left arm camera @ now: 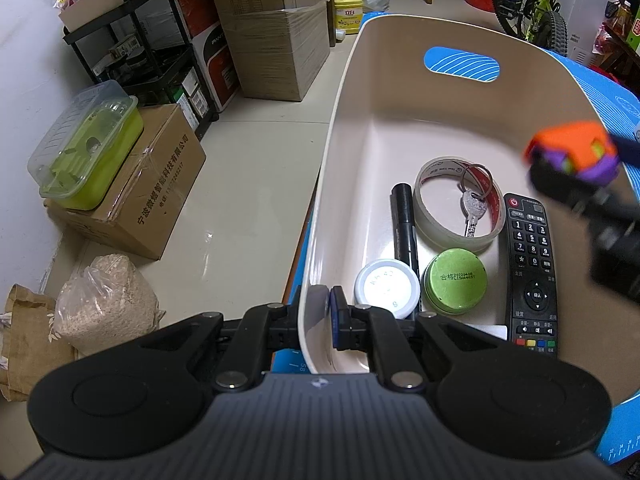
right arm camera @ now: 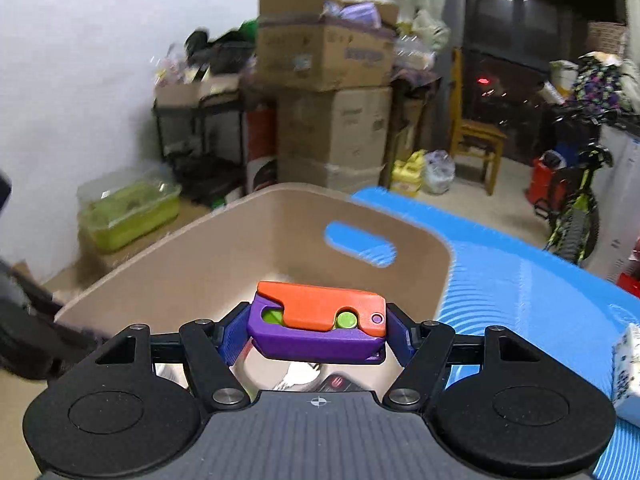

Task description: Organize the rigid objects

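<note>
The rim of the beige bin [left arm camera: 344, 92] is being pinched by the left gripper [left arm camera: 320, 312], fingers nearly closed. An orange-and-purple toy [right arm camera: 318, 322] is being clamped lengthwise by the right gripper [right arm camera: 316, 330] — fingers wide apart — above the bin's near end, over the remote [left arm camera: 530, 272] and tape roll [left arm camera: 456, 200].

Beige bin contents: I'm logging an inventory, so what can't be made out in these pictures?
- Remote: near end cut off behind the left gripper, left wrist view.
- Bin floor: hidden by the orange-purple toy and right gripper, right wrist view.
- Toy: blurred, left wrist view.
</note>
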